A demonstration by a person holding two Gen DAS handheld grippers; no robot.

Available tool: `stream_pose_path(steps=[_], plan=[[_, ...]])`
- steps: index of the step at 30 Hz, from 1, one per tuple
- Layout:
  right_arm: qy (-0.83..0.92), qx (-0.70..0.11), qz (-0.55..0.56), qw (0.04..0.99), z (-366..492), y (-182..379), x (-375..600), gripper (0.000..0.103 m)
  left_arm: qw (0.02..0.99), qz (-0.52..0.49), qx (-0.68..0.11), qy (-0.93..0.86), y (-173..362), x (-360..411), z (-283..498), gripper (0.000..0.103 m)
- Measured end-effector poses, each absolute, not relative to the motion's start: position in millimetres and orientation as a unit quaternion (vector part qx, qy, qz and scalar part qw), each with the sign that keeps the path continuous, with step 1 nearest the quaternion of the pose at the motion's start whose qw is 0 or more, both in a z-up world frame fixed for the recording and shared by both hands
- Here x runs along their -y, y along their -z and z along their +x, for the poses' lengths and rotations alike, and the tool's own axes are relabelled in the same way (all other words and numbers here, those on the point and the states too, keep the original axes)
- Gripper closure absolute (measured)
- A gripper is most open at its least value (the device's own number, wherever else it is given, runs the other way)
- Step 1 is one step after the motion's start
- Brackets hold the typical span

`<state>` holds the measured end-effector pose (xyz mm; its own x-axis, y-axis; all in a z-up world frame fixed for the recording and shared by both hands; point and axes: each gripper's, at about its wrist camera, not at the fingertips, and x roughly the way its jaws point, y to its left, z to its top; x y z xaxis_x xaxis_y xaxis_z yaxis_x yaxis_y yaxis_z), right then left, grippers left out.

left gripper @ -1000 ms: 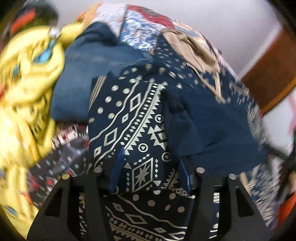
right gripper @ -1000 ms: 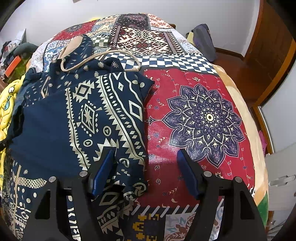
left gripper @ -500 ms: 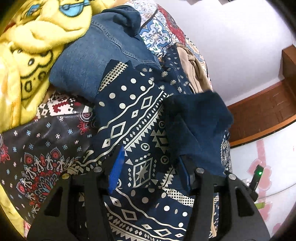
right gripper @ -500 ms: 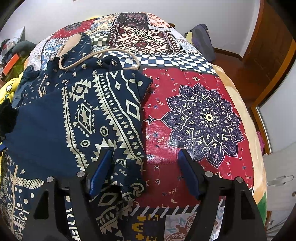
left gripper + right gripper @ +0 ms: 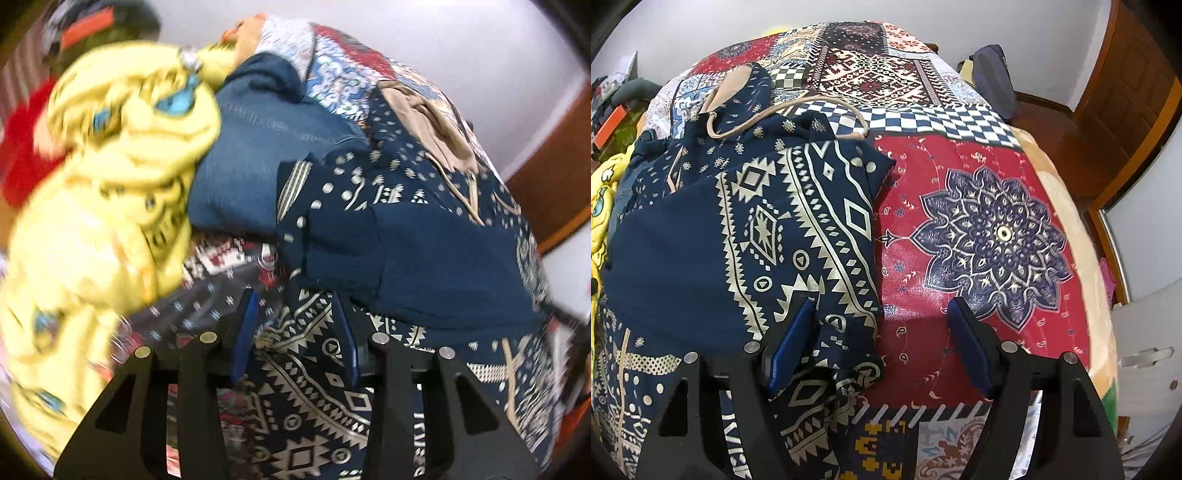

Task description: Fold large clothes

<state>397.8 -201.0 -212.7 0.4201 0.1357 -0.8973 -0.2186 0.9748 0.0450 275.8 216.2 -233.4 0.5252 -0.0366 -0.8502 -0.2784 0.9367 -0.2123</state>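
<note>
1. Surface: a bed covered by a patchwork bedspread (image 5: 960,177) of red, checked and floral panels; a white wall and a wooden door stand behind it.
2. Task item: a navy garment with a cream geometric print (image 5: 798,229) lies on the left part of the bedspread, partly folded, a plain navy panel turned over its left side. A denim garment (image 5: 255,155) and yellow printed fabric (image 5: 110,184) lie just beside it.
3. Left gripper (image 5: 295,332): jaws closing, printed cloth between them; contact of the pads with the cloth cannot be confirmed.
4. Right gripper (image 5: 879,343): jaws wide, straddling the garment's right edge, gripping nothing.
5. Step in hand, as judged: securing the near hem for a fold.
6. Next move requires: both grippers clamped on the hem, then an even lift toward the drawstring (image 5: 798,105) end.
</note>
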Motion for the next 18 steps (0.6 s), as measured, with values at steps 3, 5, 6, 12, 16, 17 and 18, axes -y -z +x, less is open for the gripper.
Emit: stream_pose_path(steps=[3,5,6,12,16,17,18], plan=[[-0.111,-0.51,-0.067,0.851,397,195,192,0.033,0.872,-0.092,-0.476,-0.067,211,-204,284,0.06],[-0.12,-0.494,-0.083,0.857,399,180,182,0.033,0.88,-0.058,-0.467,-0.061,198,-195,292,0.057],[-0.125,-0.486,-0.086,0.86,400,173,179,0.032,0.885,-0.043,-0.461,-0.057,190,-189,297,0.051],[-0.168,-0.445,-0.083,0.876,422,137,145,0.031,0.908,0.014,-0.417,-0.025,153,-153,344,0.031],[-0.187,-0.435,-0.08,0.877,445,128,120,0.031,0.913,0.024,-0.406,-0.009,144,-134,388,0.023],[-0.193,-0.434,-0.077,0.876,450,128,115,0.031,0.914,0.025,-0.406,-0.006,145,-132,398,0.022],[-0.2,-0.435,-0.074,0.875,458,129,108,0.031,0.913,0.026,-0.407,-0.003,147,-130,411,0.022]])
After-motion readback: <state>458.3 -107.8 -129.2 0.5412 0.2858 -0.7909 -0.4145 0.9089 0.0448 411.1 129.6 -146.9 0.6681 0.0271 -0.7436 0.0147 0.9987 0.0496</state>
